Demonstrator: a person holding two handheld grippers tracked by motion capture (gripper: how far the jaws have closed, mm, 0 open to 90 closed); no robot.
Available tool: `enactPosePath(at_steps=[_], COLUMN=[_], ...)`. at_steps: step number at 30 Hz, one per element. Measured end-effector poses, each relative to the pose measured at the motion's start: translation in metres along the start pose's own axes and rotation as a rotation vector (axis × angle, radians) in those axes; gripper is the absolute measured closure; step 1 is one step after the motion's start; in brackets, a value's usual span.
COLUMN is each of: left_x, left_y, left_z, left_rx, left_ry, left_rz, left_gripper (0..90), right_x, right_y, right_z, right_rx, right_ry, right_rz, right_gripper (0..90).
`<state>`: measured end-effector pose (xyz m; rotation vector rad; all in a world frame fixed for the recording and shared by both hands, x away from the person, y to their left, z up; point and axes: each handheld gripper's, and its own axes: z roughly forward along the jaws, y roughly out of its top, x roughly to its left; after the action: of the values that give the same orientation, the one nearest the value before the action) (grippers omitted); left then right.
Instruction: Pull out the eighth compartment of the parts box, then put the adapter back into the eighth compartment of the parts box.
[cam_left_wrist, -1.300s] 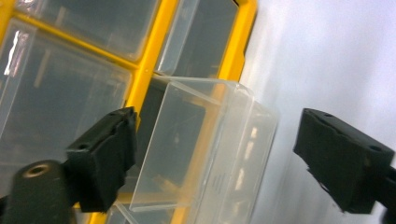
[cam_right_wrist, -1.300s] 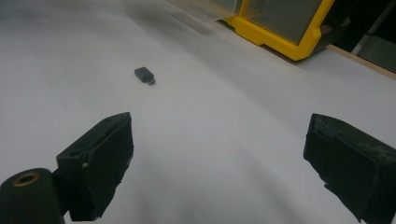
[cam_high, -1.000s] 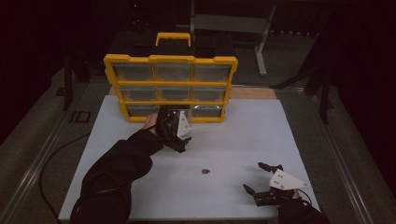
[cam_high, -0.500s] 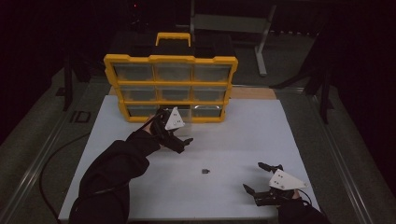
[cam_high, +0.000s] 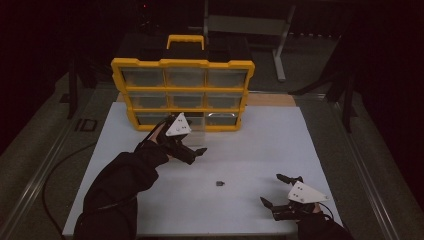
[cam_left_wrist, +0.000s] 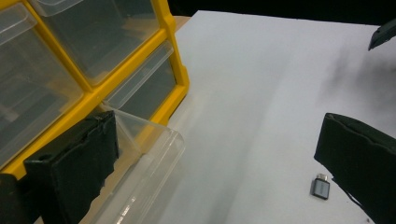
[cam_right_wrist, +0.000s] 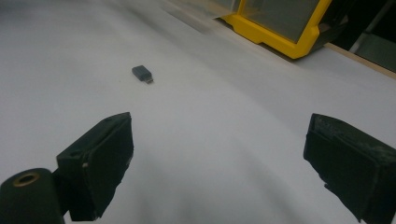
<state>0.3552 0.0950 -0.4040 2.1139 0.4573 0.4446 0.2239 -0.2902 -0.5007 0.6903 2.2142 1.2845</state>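
Clear drawer (cam_left_wrist: 140, 158) juts beside the left gripper (cam_high: 192, 150), jaws apart; right gripper (cam_high: 280, 192) gapes too, well apart.

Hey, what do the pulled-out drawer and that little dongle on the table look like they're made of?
The drawer looks like clear glossy plastic: you see through its walls and the rim catches light. The dongle seems to have a matte dark grey casing, plastic or metal, hard to tell, with a small shiny plug end that is likely metal.
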Motion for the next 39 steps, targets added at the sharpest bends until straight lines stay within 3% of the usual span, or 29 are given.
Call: enactPosePath(at_steps=[10, 29, 39], left_x=[-0.002, -0.020, -0.029], left_y=[0.002, 0.005, 0.002], left_z=[0.000, 0.006, 0.010], left_rx=[-0.014, -0.016, -0.024], left_ry=[-0.007, -0.069, -0.108], left_rz=[0.009, 0.037, 0.024], left_gripper=[0.0, 0.0, 0.0], right_x=[0.000, 0.000, 0.000], right_y=[0.000, 0.000, 0.000], right_z=[0.000, 0.000, 0.000], right_rx=[0.002, 0.001, -0.001], right_ry=[0.002, 0.004, 0.003], right_rz=[-0.002, 0.000, 0.002], right_gripper=[8.3, 8.3, 8.3])
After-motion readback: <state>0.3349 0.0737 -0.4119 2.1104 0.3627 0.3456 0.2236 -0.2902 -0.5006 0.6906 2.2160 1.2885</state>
